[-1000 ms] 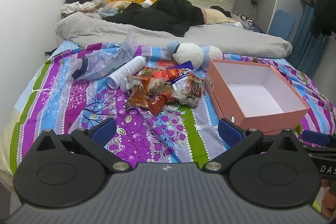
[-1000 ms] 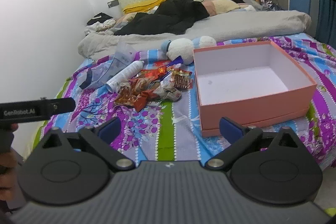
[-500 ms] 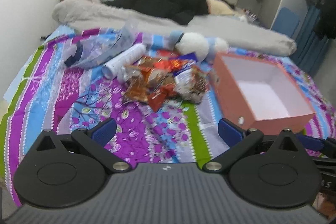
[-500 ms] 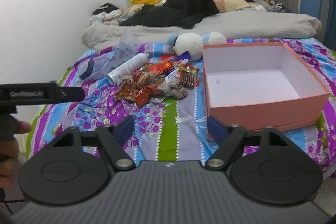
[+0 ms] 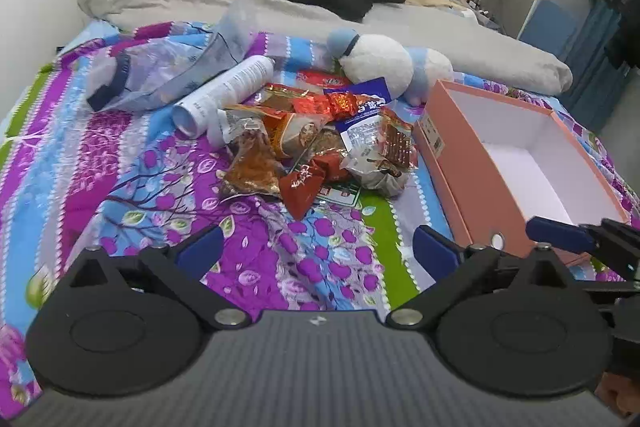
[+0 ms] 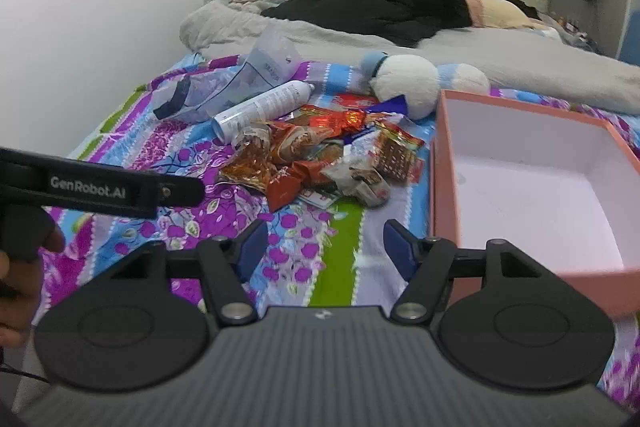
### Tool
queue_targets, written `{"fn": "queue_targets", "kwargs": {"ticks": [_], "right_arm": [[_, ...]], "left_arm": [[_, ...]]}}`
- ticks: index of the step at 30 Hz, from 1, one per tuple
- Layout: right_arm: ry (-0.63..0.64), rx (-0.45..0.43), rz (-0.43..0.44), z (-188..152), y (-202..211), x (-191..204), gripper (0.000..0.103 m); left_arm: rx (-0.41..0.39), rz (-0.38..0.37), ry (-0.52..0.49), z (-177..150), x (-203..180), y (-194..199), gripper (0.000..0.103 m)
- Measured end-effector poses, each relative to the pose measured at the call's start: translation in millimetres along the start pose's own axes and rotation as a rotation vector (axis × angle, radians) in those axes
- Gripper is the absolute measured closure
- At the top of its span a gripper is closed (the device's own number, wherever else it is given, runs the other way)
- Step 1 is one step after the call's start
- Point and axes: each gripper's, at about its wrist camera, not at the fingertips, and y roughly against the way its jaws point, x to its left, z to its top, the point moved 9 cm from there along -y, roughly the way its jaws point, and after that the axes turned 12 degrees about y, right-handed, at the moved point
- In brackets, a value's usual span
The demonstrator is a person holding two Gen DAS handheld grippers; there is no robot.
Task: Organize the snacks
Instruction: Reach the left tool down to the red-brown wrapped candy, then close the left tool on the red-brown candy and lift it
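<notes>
Bed (image 5: 120, 187) with patterned sheet: snack pile (image 5: 320, 143) at frame centre, empty box (image 5: 520, 163) just right of it.

Left tool (image 5: 316, 247) gapes empty; right tool (image 6: 324, 239) is closing, nothing between its jaws.

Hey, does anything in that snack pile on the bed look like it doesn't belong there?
Yes. A white spray can lies on its side against the snack packets, and a white-and-blue plush toy sits just behind them. Neither is a snack. The pink box beside the pile has nothing in it.
</notes>
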Motion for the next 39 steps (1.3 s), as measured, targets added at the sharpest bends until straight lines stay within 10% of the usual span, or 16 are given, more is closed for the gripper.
{"fn": "queue_targets", "kwargs": {"ticks": [21,39], "right_arm": [[0.197,0.147,-0.027,7,-166,-23,0.037],[0.272,0.234,-0.081,-4,-236,-32,0.037]], "left_arm": [[0.151,-0.112,-0.114,35,7,-171,0.020],[0.224,-0.164,-0.079,32,6,-233,0.052]]}}
